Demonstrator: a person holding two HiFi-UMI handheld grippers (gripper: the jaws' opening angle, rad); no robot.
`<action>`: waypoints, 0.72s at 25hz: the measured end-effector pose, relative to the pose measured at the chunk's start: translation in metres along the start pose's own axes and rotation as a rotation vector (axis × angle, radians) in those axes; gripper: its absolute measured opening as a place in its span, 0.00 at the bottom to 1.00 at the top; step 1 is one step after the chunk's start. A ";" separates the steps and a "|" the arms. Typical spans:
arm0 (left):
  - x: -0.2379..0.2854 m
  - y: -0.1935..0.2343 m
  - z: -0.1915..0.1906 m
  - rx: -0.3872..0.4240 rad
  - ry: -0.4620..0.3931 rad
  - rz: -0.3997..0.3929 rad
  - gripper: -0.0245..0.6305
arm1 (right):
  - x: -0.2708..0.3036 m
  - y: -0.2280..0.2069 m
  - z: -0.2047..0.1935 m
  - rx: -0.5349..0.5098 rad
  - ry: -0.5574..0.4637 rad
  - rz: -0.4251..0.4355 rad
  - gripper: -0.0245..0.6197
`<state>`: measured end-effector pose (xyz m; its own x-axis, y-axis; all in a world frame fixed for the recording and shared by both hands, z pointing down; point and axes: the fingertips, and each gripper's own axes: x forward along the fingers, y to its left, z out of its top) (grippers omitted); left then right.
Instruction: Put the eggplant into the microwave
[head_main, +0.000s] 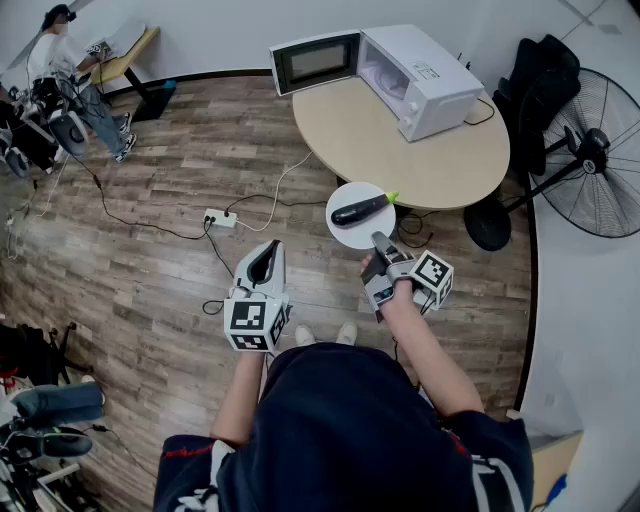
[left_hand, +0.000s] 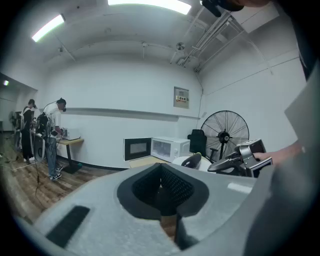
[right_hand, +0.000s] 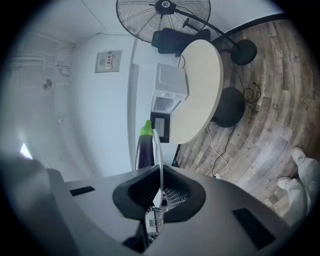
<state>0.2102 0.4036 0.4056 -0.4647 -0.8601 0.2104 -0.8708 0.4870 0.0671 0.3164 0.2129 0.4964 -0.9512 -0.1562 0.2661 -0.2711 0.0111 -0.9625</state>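
Two steps left, by my reckoning: carry and load. Eggplant (head_main: 360, 209) lies on a white plate (head_main: 350, 234); right gripper (head_main: 381, 241) is clamped on the plate's rim at 5 o'clock. Left gripper (head_main: 267, 250) closed, empty. Microwave (head_main: 425, 75), door open, waits at 1 o'clock on the round table (head_main: 400, 155)

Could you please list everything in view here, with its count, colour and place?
microwave: one, white, door open, on the table
table: one, beige, round, ahead
plate: one, white, held by its rim
eggplant: one, dark purple, green stem, on the plate
fan: one, black, floor, right
power strip: one, white, wooden floor
bystander: one, far left
left gripper: one, jaws together, empty
right gripper: one, jaws shut on the plate
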 end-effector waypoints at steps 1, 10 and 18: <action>0.000 0.000 0.000 0.000 0.000 0.000 0.06 | 0.000 0.000 0.000 0.002 0.000 0.002 0.07; 0.003 -0.004 -0.003 0.003 0.003 0.001 0.06 | 0.001 -0.003 0.003 0.006 0.004 0.017 0.07; 0.003 -0.007 -0.004 0.003 0.008 0.011 0.06 | 0.001 -0.005 0.005 0.038 0.016 0.012 0.07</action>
<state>0.2153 0.3977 0.4094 -0.4733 -0.8533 0.2190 -0.8660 0.4962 0.0618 0.3177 0.2082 0.5008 -0.9567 -0.1403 0.2548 -0.2539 -0.0246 -0.9669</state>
